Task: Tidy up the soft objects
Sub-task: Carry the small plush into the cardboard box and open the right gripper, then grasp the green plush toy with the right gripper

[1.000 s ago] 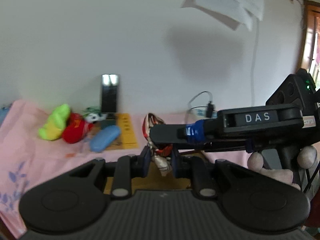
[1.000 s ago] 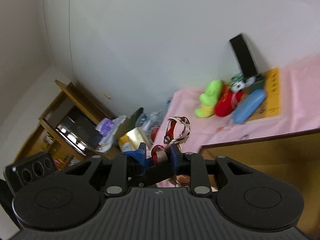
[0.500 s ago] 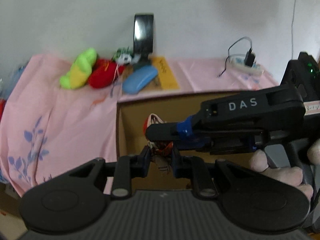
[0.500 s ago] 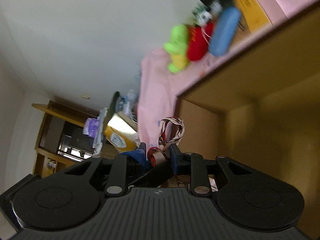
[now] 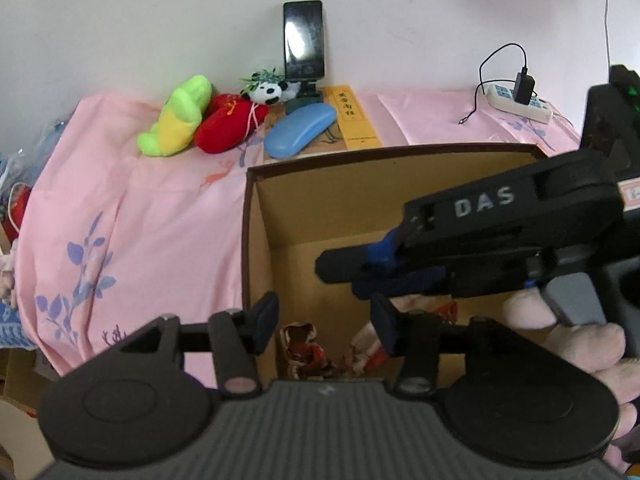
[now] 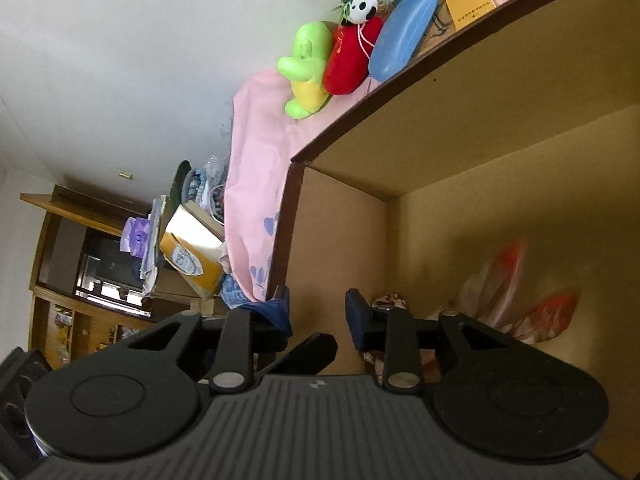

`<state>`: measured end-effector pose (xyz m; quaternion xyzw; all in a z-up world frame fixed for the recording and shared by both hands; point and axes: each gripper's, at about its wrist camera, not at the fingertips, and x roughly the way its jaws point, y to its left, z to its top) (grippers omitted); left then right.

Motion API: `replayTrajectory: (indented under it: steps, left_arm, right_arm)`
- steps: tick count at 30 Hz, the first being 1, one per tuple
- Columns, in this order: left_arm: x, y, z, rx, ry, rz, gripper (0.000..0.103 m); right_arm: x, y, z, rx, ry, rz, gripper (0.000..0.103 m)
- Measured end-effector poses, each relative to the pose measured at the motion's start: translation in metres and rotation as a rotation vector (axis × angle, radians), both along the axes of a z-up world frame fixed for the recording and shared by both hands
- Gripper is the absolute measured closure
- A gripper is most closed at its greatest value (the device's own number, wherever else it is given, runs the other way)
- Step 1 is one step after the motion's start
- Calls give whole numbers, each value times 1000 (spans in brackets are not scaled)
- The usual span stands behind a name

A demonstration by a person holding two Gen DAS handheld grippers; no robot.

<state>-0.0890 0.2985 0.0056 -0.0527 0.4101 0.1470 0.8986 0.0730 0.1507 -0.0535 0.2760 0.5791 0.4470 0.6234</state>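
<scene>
Your tabletop (image 5: 132, 216) wears a pink flowered cloth against a white wall (image 5: 120, 20). At ten o'clock lie a green plush (image 5: 176, 118), a red plush (image 5: 228, 126), a panda toy (image 5: 268, 92) and a blue case (image 5: 300, 130); a phone (image 5: 303, 40) stands at twelve, a power strip (image 5: 518, 102) at one. Your left tool (image 5: 324, 320) and right tool (image 6: 318, 312) have just been opening, nothing clamped. The patterned fabric piece (image 5: 304, 346) lies in the cardboard box (image 5: 320, 200).
</scene>
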Motion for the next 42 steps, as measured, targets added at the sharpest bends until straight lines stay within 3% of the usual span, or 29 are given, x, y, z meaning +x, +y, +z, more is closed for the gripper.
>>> replayTrajectory:
  steps: [4,11,19,25,42]
  left_arm:
    - [-4,-8,7,-15,-20,8,52]
    - [0,-47,20,-34,-56,-67,50]
    - [17,-113,28,-72,-78,-210,48]
    - [37,-164,30,-111,-89,-316,47]
    - [65,-279,7,-217,-61,-544,44]
  right_arm:
    - [-2,-9,7,7,-35,-15,88]
    - [-7,-44,29,20,-105,-77,88]
    - [-13,-117,46,-10,-195,-186,87]
    - [-11,-178,46,-47,-211,-285,87]
    - [-17,-309,33,-275,-269,-410,86]
